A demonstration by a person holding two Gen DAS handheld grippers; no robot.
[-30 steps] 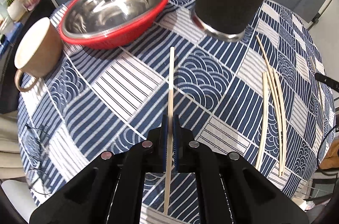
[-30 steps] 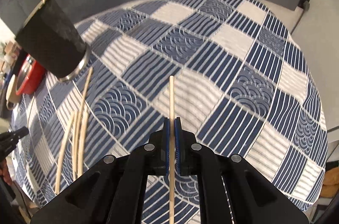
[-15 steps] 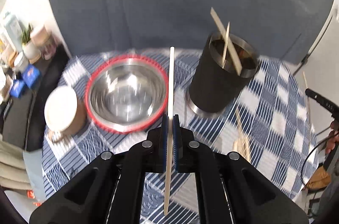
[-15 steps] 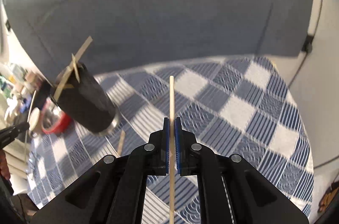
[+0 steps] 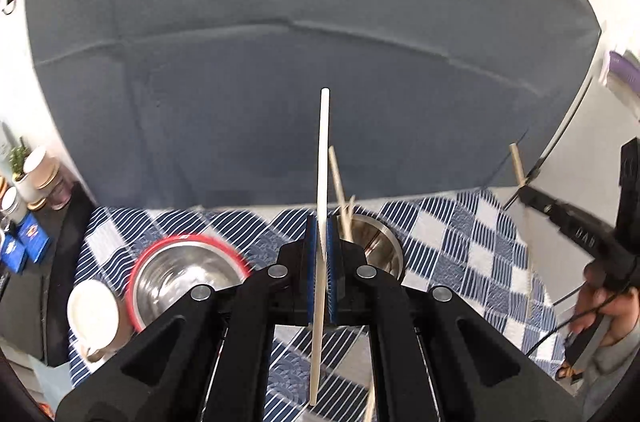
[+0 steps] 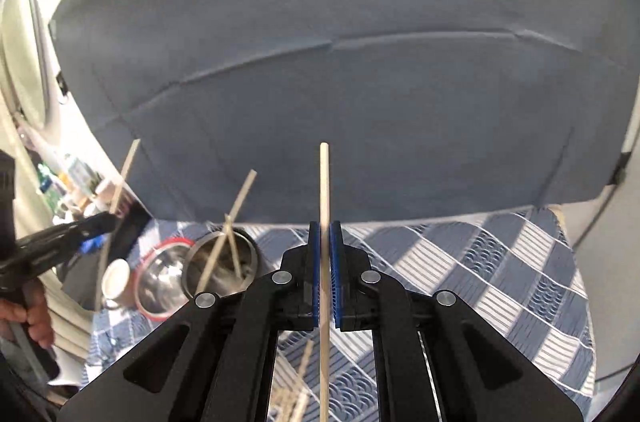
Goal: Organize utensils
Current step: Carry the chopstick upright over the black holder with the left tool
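My left gripper [image 5: 319, 222] is shut on a pale chopstick [image 5: 322, 158] and holds it upright high above the table. The black utensil cup [image 5: 376, 242] sits just behind and right of its fingers, with chopsticks [image 5: 340, 186] leaning in it. My right gripper [image 6: 325, 228] is shut on another chopstick [image 6: 324, 182], also raised. In the right wrist view the cup [image 6: 222, 262] is down to the left with chopsticks [image 6: 236, 210] in it. Each gripper shows in the other's view: the right one [image 5: 522, 192] and the left one [image 6: 108, 218].
A steel bowl in a red basket [image 5: 184, 274] and a beige mug [image 5: 92, 314] stand left of the cup on the blue patterned tablecloth [image 6: 460, 270]. Loose chopsticks [image 6: 296, 386] lie on the cloth below my right gripper. A grey backdrop stands behind the table.
Both grippers have risen from the table with their chopsticks and tilted up. The cup, seen from the side before, now lies below and close to both.
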